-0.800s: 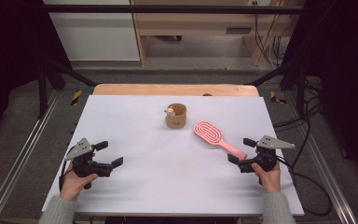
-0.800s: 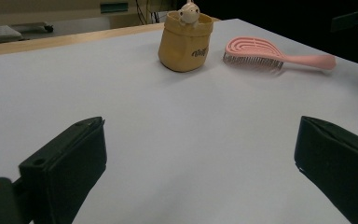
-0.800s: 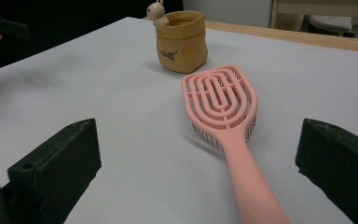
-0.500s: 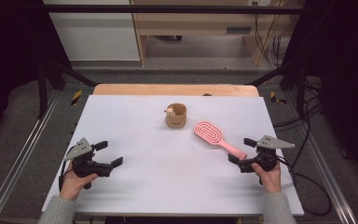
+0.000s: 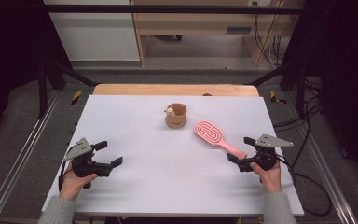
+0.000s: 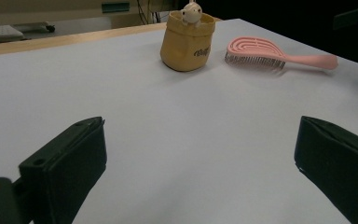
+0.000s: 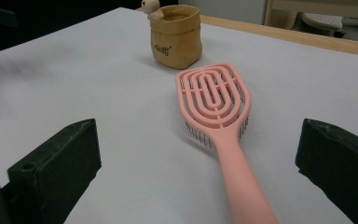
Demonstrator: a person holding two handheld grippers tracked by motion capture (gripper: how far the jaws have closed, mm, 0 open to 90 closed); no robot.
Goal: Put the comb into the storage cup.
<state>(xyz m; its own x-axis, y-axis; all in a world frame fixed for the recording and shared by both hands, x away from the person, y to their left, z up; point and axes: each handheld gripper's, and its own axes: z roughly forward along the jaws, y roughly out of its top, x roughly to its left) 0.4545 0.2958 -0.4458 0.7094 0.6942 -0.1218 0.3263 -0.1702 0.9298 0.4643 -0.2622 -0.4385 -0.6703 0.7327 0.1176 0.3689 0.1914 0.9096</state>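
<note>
So the pink hairbrush [image 7: 219,121] is lying bristles-down on the white table [image 5: 144,186], just beside the little tan pot [image 5: 176,115] and on the side toward the right gripper [image 5: 242,150]. It's judged to be light, rigid plastic, probably a bit slick, with the vented head too wide and the bristles too springy for a clean pinch. The narrow handle is the spot to be grabbed, somewhere past the neck so it doesn't tip.

Seen from the right gripper view, the handle runs away from the pot and straight into the gap between the jaws, which are spread wide and not touching it yet.

The left gripper [image 5: 108,153] is parked well apart from the pot, jaws spread wide too, nothing held.
</note>
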